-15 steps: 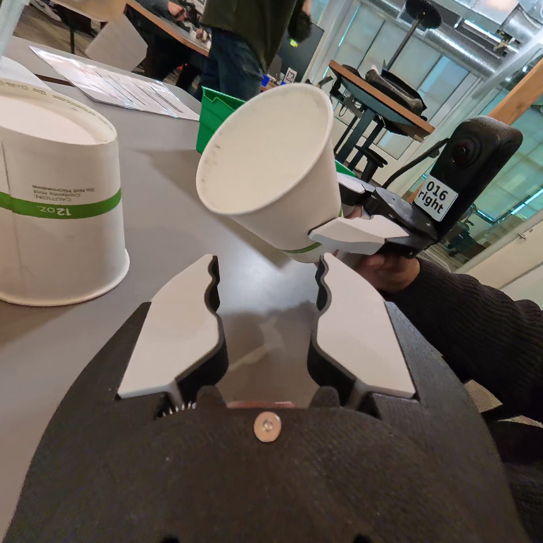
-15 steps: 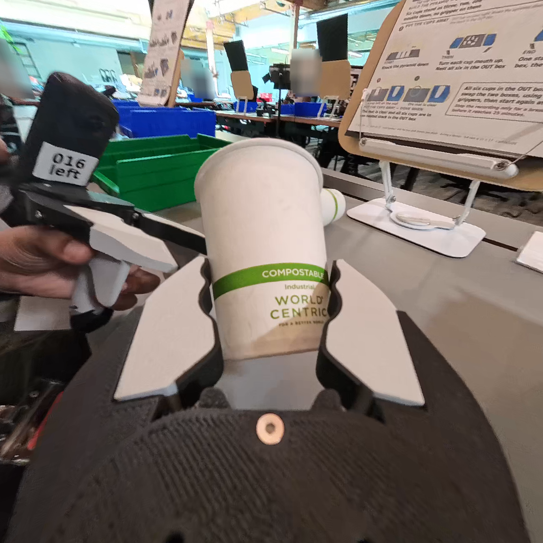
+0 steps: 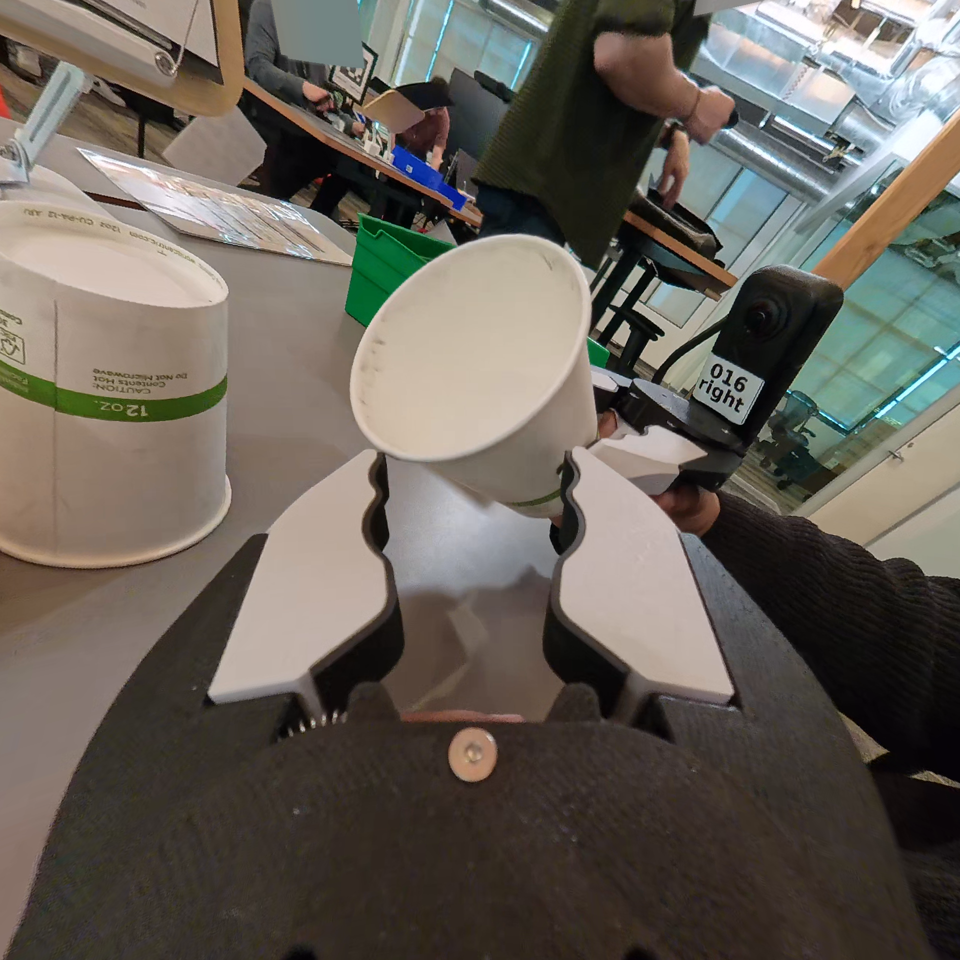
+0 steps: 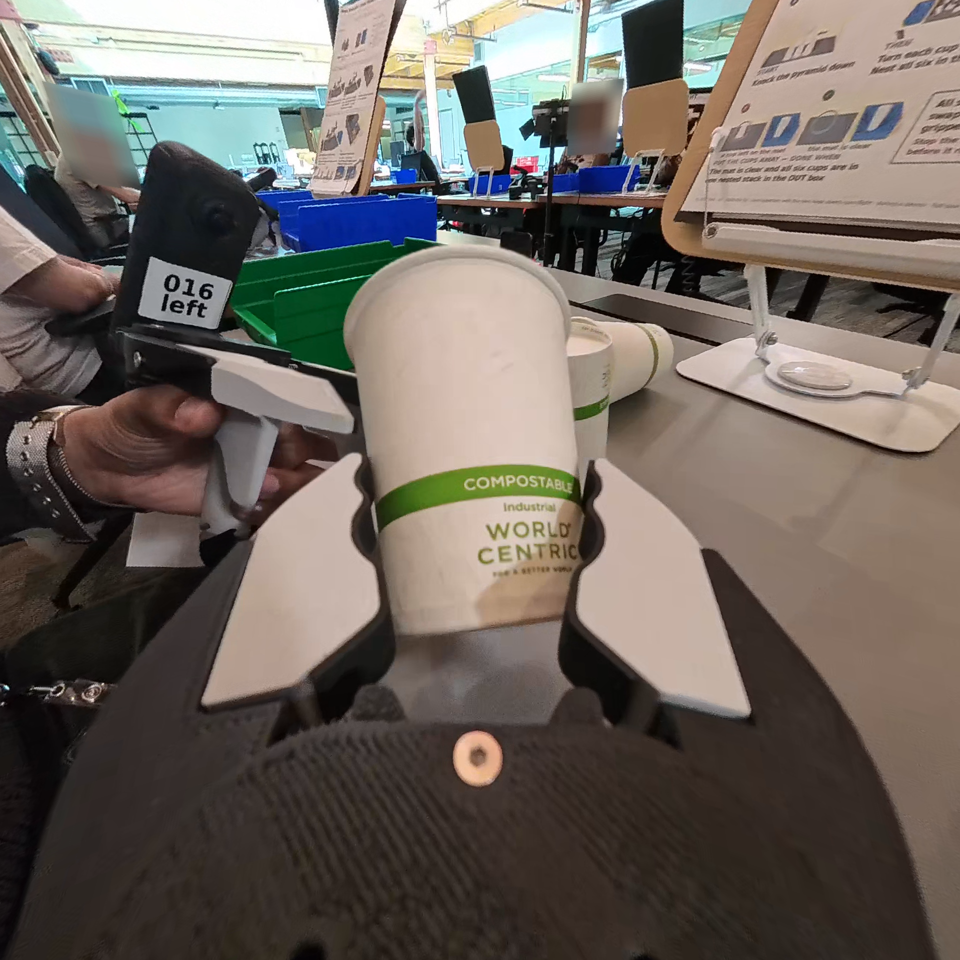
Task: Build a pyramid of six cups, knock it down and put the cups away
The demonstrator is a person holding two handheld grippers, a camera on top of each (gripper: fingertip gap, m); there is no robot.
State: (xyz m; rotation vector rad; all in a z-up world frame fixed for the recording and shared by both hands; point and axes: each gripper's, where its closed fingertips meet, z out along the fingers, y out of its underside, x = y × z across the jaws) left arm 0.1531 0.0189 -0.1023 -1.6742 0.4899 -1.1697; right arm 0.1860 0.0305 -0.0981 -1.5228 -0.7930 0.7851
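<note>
Two cups lie behind the held cup (image 4: 467, 441), right view only.

Three paper cups (image 4: 467, 441) (image 4: 631, 353) (image 3: 104, 384), two claws (image 3: 470, 488) (image 4: 478, 498), one green bin (image 4: 311, 306), one clipboard stand (image 4: 831, 389).

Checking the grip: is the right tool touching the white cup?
Touching. The right wrist view shows the right tool with both fingers pressed against the white cup at its green band.

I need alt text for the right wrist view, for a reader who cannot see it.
The right gripper is shut on a white paper cup with a green band. The left gripper hangs open at its left, held by a hand; green bins stand behind.
</note>
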